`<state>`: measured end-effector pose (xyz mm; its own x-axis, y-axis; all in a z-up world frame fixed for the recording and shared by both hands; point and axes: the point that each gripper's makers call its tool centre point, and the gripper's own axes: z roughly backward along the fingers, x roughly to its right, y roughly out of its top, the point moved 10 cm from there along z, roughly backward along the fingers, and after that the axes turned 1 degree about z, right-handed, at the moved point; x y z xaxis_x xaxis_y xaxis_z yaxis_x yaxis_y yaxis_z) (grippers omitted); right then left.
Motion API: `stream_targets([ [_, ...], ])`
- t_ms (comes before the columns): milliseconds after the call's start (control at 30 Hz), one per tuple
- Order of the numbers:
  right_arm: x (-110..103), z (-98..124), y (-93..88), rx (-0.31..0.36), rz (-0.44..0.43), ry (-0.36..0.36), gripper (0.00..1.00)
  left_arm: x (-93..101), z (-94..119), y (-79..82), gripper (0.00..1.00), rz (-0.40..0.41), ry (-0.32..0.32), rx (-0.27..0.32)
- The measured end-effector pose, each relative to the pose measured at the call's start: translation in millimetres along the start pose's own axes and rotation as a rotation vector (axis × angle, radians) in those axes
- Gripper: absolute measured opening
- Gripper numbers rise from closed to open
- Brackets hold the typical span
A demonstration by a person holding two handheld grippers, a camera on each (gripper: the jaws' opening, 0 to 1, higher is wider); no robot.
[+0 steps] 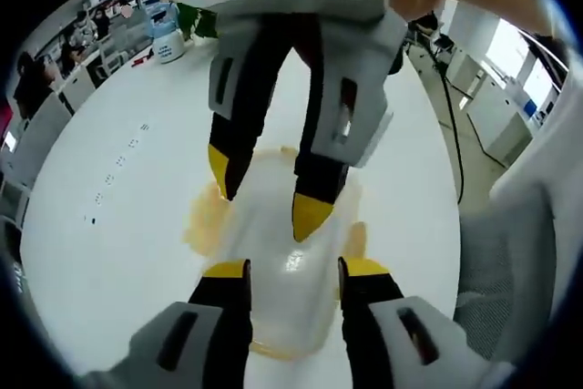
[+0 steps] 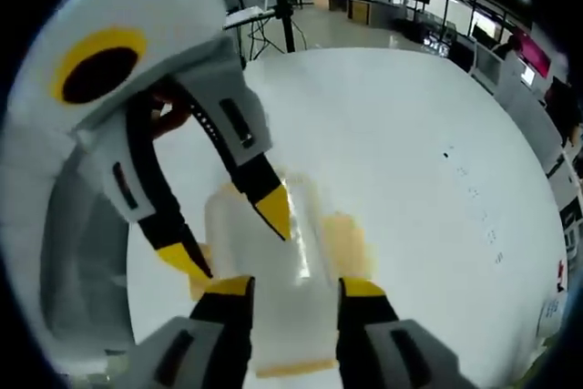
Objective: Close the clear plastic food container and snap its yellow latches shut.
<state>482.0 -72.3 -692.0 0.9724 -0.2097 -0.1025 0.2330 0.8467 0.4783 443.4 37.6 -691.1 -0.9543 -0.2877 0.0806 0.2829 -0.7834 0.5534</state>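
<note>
In the left gripper view, the left gripper (image 1: 293, 269) is seen lowest, its black, yellow-tipped fingers (image 1: 225, 270) parted over the clear plastic food container with yellow latches (image 1: 273, 252); the fingers stand open to roughly the lid's width and nothing is gripped between them. The container is found lying on the round white table (image 1: 118, 189), directly under both tools. Just beyond, the right gripper (image 1: 266, 196) is seen reaching down from the top of that view, its fingers spread apart, with the tips at or just above the lid; whether contact is made cannot be told.

In the right gripper view the same arrangement is mirrored: the right gripper (image 2: 294, 287) is held open over the container (image 2: 273, 243), and the left gripper (image 2: 232, 236) enters from the left.

The container is judged to be light, thin-walled and slippery, so it is likely to skate on the smooth table if pushed sideways. It is best pressed straight down on the lid, and each yellow latch (image 1: 355, 241) taken at its outer edge and folded down until seated.

Farther off, a white and blue bottle (image 1: 168, 43) is seen near the table's far edge, with office desks behind.
</note>
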Motion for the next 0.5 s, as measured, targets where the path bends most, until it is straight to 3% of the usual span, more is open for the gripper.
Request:
stream_targets([
  [500, 12, 0, 6.0, 0.012, 0.007, 0.027, 0.37, 14.9, -1, -4.5, 0.43, -0.030, 0.026, 0.011],
])
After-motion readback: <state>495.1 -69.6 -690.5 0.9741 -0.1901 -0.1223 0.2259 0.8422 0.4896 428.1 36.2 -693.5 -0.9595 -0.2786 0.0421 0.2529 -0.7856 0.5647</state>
